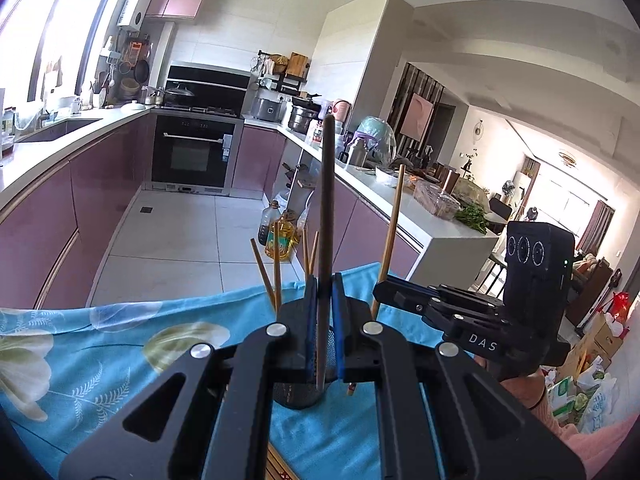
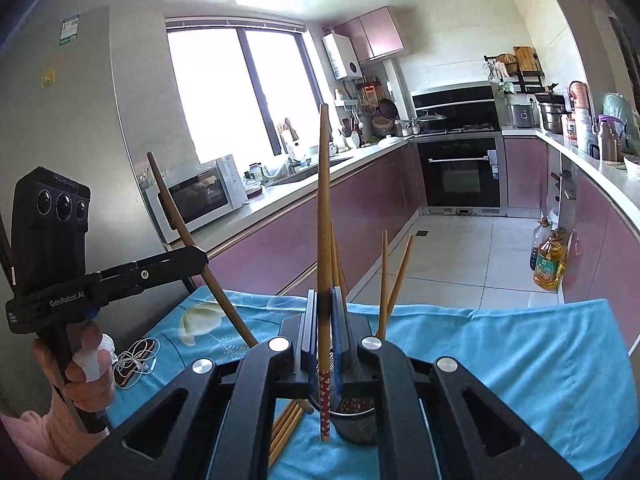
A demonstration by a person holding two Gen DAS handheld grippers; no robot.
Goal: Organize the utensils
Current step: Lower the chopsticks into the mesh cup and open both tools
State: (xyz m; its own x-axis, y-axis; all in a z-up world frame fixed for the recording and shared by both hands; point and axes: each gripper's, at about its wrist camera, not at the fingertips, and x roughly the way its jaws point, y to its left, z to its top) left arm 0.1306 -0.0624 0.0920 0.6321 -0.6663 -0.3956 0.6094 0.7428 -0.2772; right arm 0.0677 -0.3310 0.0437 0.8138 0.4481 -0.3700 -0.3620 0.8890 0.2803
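My left gripper (image 1: 323, 286) is shut on a dark brown chopstick (image 1: 326, 216) held upright, its lower end inside a black mesh utensil holder (image 1: 300, 394) on the blue floral cloth. Several light wooden chopsticks (image 1: 276, 268) stand in the holder. My right gripper (image 2: 324, 300) is shut on a light wooden chopstick (image 2: 323, 216) with a red patterned end, upright just beside the holder (image 2: 356, 420). The right gripper (image 1: 380, 292) also shows in the left wrist view, holding its chopstick (image 1: 394, 224). The left gripper (image 2: 200, 258) shows in the right wrist view. More chopsticks (image 2: 286, 426) lie on the cloth.
The blue floral cloth (image 1: 120, 344) covers the table. A phone with white earphones (image 2: 134, 362) lies at the table's left edge. Beyond are kitchen counters, an oven (image 1: 194, 152), oil bottles (image 1: 280, 240) on the floor and a microwave (image 2: 200, 194).
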